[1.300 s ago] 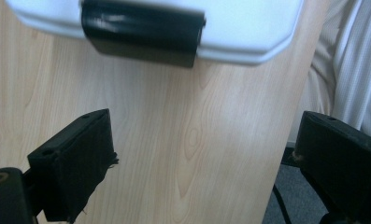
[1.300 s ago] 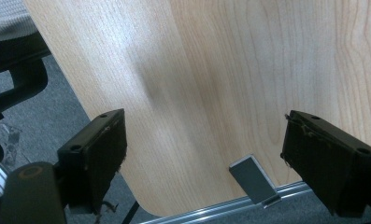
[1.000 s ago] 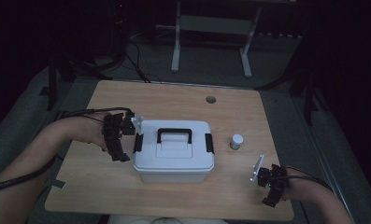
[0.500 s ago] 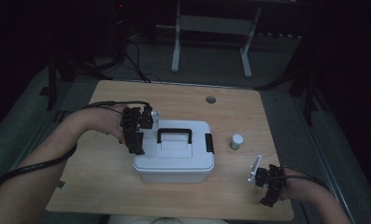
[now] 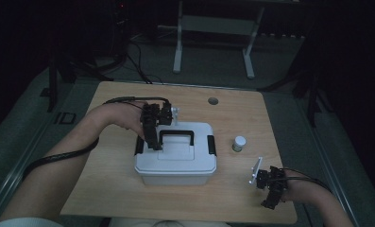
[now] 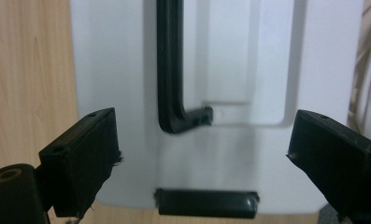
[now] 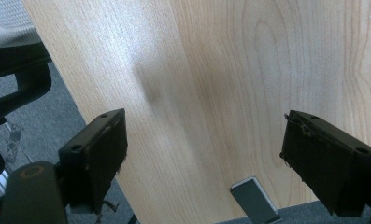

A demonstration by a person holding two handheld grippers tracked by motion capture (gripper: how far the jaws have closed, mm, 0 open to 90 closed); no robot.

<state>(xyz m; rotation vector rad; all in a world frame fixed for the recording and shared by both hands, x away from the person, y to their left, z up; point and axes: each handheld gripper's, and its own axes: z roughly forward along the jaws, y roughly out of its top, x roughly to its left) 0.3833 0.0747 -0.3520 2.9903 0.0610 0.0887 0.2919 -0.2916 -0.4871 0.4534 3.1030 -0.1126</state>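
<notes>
The left gripper (image 5: 153,137), jaws released, hangs above the black handle (image 5: 176,137) of the white box (image 5: 175,158) mid-worktop, apparently lining up a grab, while the right gripper (image 5: 270,187) idles open at 4 o'clock

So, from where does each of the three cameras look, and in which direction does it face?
High view: fixed above the person's side, facing forward and down on the wooden table; both forearms, the left gripper and the right gripper show.
Left gripper view: rides the left gripper, looking down between its open jaws at the white box and its black handle.
Right gripper view: rides the right gripper, facing the bare table near its edge, jaws open.
Shared: the high and left gripper views both show the white box.
</notes>
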